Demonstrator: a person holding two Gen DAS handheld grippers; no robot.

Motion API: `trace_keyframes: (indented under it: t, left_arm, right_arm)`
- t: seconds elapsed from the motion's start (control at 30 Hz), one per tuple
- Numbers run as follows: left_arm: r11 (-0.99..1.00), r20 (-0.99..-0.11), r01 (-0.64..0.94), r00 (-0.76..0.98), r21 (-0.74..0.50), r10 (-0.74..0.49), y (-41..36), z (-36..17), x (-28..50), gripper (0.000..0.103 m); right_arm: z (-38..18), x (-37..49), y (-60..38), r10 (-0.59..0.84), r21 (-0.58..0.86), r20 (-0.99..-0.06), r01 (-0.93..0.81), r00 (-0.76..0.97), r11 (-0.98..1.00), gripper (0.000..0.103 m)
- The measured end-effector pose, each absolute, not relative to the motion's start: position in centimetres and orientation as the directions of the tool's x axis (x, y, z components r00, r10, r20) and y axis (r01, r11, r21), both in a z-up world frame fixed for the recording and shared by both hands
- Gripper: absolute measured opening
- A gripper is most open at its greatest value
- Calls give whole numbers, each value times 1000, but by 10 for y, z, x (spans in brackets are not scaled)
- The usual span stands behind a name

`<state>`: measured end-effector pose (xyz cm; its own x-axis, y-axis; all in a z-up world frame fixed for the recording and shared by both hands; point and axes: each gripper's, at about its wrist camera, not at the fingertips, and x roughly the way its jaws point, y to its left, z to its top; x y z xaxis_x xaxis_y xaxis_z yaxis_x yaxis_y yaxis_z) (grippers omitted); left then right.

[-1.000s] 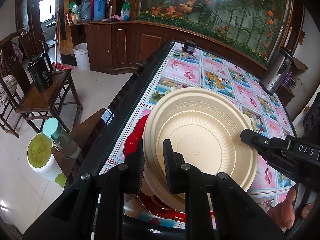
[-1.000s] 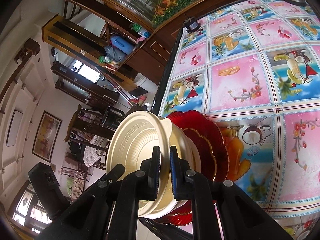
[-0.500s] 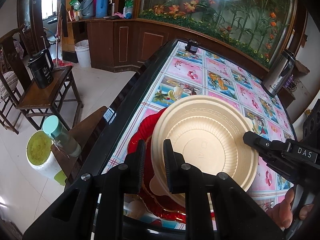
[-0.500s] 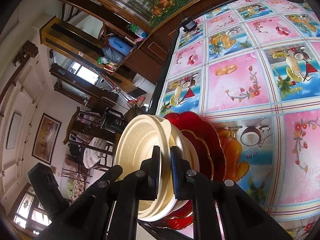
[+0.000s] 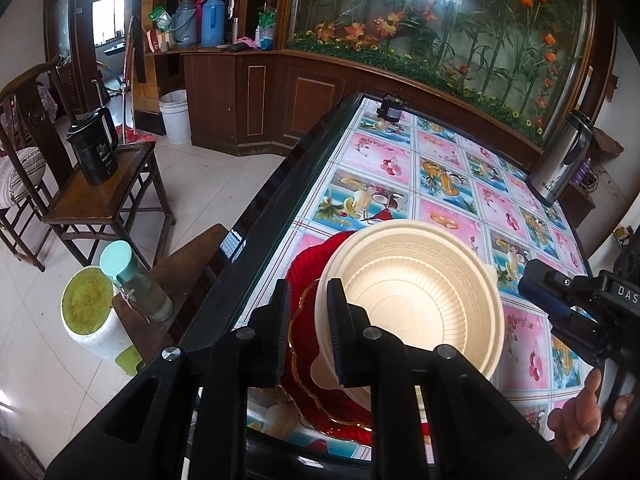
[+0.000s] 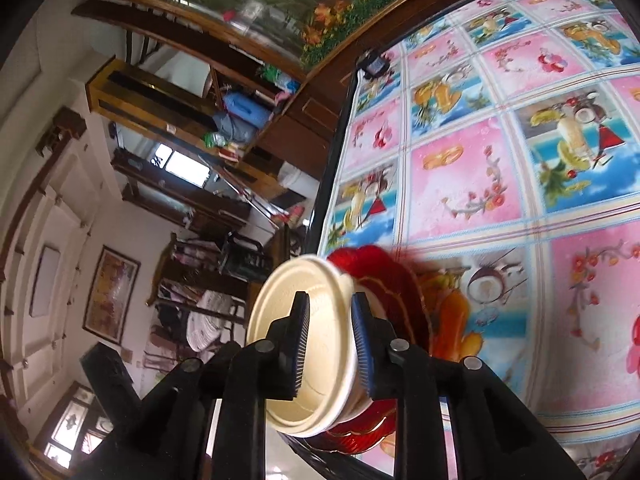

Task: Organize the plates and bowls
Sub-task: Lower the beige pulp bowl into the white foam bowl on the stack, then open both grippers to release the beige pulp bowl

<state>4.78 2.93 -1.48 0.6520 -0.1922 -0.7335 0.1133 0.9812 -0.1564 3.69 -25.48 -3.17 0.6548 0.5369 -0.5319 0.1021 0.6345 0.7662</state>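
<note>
Down near the front-left edge of the table (image 5: 472, 184), a cream bowl (image 5: 416, 300) is sitting on a red plate (image 5: 308, 280) with a scalloped gold rim. The left gripper (image 5: 306, 332) is pinching the bowl's near-left rim, one finger inside the wall and one outside, clenched on it. The right gripper (image 6: 330, 344) is straddling the bowl's right rim, and its jaws are opening: the rim is lying between the ribbed pads (image 6: 362, 344) with a gap showing on each side, so the grip there is released. In the left wrist view the right gripper (image 5: 560, 300) is appearing as a dark arm just right of the bowl, with the person's hand (image 5: 580, 412) below it. A steel thermos (image 5: 564, 160) is standing at the table's far right, well apart from the dishes.
</note>
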Motion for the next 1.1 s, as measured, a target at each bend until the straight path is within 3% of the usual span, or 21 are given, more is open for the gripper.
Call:
trace_keyframes:
  t: [0.1, 0.17, 0.2, 0.23, 0.4, 0.5, 0.6, 0.83, 0.93, 1.1]
  left_arm:
    - [980, -725, 119, 659, -160, -199, 27, -11, 43, 20]
    - [980, -719, 124, 667, -155, -198, 23, -8, 40, 38]
    - [980, -711, 127, 675, -152, -197, 20, -5, 38, 53]
    - [980, -701, 134, 685, -147, -199, 17, -3, 36, 58]
    - [980, -680, 167, 707, -105, -194, 1, 6, 28, 58]
    - [979, -678, 184, 708, -92, -197, -8, 8, 25, 63]
    - [978, -669, 197, 719, -65, -189, -19, 10, 20, 64]
    - [973, -647, 230, 740, -18, -186, -41, 18, 10, 67]
    - [976, -622, 216, 766, 11, -162, -45, 23, 3, 78]
    - [983, -574, 168, 813, 72, -97, -41, 27, -10, 82]
  right_arm:
    - [-31, 33, -269, 525, 774, -521, 113, 673, 624, 27]
    - [-34, 31, -281, 515, 780, -519, 131, 683, 612, 29]
    - [-36, 30, -286, 511, 784, -518, 141, 686, 605, 29]
    - [-39, 29, -291, 509, 788, -517, 150, 688, 597, 29]
    - [-44, 21, -312, 497, 802, -509, 177, 703, 570, 30]
    - [-45, 17, -320, 490, 805, -504, 181, 712, 565, 31]
    - [-48, 11, -330, 470, 800, -506, 191, 723, 569, 39]
    - [-48, -2, -349, 438, 793, -505, 198, 744, 576, 44]
    - [-38, -9, -347, 459, 794, -470, 134, 754, 593, 52]
    - [-8, -23, -317, 478, 720, -422, -35, 770, 693, 56]
